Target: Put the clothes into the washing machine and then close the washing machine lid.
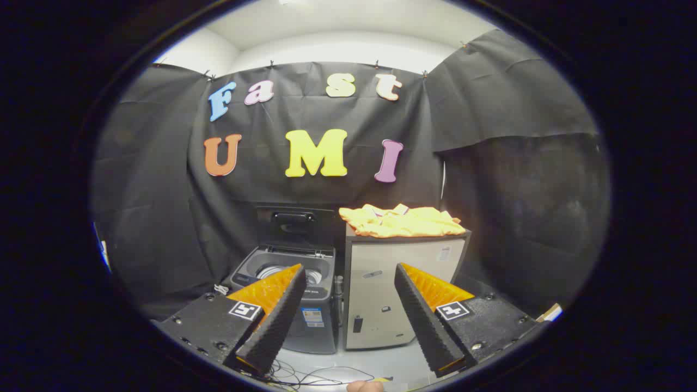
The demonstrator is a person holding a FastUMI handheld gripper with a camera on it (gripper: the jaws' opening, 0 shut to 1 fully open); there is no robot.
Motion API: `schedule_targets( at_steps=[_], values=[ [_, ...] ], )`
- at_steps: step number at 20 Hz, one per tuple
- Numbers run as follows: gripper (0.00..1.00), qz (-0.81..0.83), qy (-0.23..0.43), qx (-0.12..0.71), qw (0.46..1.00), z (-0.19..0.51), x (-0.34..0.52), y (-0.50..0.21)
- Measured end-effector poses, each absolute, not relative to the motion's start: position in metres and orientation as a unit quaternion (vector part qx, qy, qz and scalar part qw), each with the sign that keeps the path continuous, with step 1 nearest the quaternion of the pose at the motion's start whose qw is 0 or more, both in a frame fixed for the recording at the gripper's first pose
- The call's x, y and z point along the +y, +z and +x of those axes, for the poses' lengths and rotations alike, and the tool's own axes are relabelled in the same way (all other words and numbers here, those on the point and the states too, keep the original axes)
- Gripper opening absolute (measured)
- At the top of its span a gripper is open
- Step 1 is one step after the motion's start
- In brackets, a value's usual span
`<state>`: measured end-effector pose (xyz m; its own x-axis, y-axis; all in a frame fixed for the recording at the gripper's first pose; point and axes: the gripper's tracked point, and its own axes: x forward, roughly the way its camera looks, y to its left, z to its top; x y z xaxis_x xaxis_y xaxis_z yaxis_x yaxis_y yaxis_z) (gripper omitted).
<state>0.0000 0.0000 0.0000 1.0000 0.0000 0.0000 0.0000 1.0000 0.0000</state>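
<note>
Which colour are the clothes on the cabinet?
Yellow clothes, beyond the open gripper, in the gripper view.

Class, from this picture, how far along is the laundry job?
Done: the washer lid is already up. In hand: nothing; the gripper is open, fingers apart, well short of both. Left: the yellow clothes lie on the cabinet beside the washer, to be picked up, loaded, then the lid closed.

Washer (288, 272) mouth seemingly unobstructed, lid (294, 223) upright behind
</note>
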Motion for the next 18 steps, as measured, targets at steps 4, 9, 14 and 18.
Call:
schedule_targets(
  at_steps=[4,9,14,18],
  values=[
    [1.0,-0.007,0.012,0.0,1.0,0.0,0.01,0.002],
    [1.0,-0.006,0.019,0.003,1.0,-0.004,0.015,0.0],
    [1.0,-0.007,0.023,0.0,1.0,-0.009,0.017,0.002],
    [1.0,-0.007,0.024,-0.002,1.0,-0.013,0.02,0.003]
  ],
)
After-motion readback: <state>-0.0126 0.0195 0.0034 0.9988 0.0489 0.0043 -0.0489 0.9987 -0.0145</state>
